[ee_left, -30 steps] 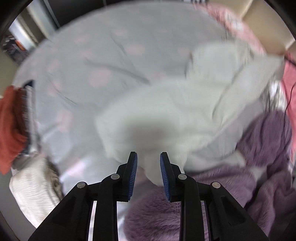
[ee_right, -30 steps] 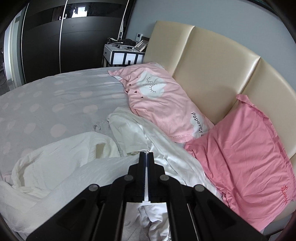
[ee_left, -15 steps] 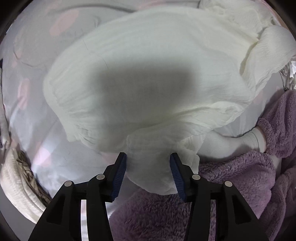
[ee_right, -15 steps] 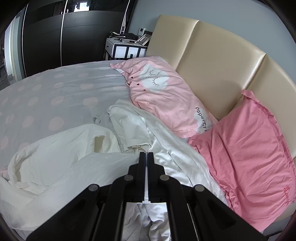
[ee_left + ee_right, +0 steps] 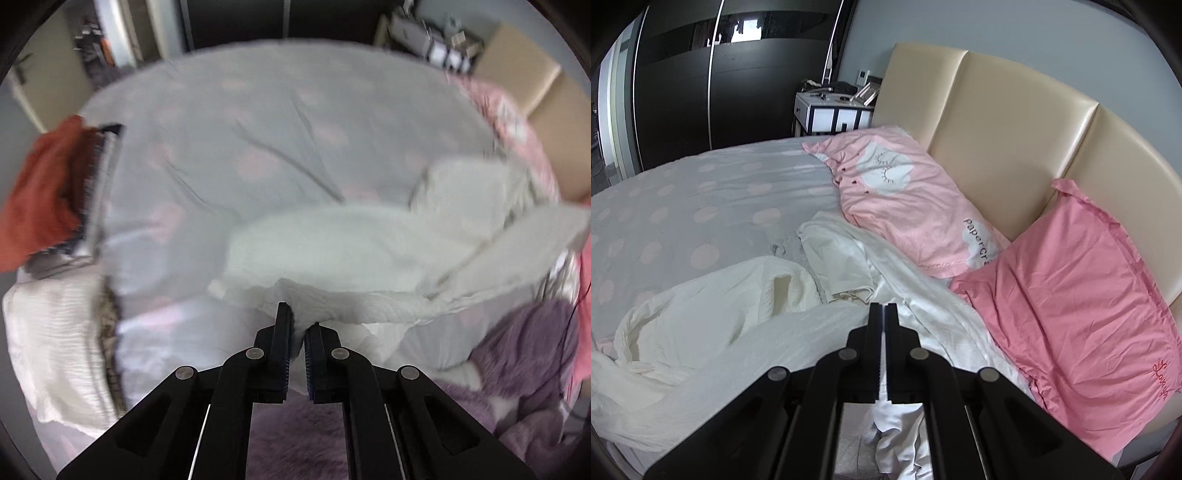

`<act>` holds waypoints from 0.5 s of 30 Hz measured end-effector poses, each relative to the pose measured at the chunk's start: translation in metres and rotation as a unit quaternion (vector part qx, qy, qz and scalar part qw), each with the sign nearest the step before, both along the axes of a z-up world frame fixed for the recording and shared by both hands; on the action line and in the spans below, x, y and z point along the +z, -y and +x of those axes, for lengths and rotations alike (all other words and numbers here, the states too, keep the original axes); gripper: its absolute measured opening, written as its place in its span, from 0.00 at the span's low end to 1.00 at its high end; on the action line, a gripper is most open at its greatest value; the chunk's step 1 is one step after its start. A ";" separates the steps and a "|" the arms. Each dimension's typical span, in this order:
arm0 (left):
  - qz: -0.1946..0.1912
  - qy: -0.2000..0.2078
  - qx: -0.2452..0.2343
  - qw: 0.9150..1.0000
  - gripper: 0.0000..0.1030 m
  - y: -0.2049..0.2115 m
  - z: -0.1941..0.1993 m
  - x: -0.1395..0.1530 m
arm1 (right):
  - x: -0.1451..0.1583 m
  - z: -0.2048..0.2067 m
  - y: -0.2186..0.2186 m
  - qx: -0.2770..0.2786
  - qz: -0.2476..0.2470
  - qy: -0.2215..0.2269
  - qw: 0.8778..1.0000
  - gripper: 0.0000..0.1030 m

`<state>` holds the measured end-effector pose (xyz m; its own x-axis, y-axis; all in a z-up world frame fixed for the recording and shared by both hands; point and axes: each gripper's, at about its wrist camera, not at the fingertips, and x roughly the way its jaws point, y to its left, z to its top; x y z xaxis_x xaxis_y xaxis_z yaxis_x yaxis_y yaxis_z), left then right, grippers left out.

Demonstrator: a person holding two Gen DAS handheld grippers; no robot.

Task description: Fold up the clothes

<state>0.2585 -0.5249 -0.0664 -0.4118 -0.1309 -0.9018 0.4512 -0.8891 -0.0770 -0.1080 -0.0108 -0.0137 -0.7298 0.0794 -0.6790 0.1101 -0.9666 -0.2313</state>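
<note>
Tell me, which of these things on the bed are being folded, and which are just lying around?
In the job: white crinkled garment, pinched by left gripper and right gripper.

Lying about: pink pillows, purple fluffy blanket, red cloth, nightstand.

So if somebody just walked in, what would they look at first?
Probably the big crumpled white garment sprawled across the spotted grey bed, with both the left gripper and the right gripper pinching it. Next, the two pink pillows leaning on the cream headboard. On the far side lies something rust-red at the bed's edge.
</note>
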 end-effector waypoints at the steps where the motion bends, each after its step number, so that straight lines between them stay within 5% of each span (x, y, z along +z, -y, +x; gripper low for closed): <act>1: -0.008 -0.027 0.014 1.000 0.06 0.004 0.012 0.022 | 0.006 0.005 0.000 0.002 -0.003 -0.009 1.000 0.01; 5: -0.051 -0.127 0.063 0.989 0.04 0.021 0.049 0.102 | 0.036 0.026 -0.001 0.012 -0.027 -0.044 0.999 0.01; 9: -0.088 -0.217 0.118 0.965 0.04 0.033 0.102 0.164 | 0.063 0.051 0.004 0.035 -0.059 -0.067 0.995 0.01; 15: -0.124 -0.241 0.155 0.950 0.04 0.054 0.129 0.189 | 0.090 0.074 0.030 0.078 -0.076 -0.097 0.989 0.01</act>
<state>0.3875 -0.5788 0.1225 -0.6765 -0.4969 -0.5435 0.6592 -0.7376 -0.1461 -0.0340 -0.0409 0.0761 -0.8432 -0.1370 -0.5199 0.2281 -0.9668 -0.1152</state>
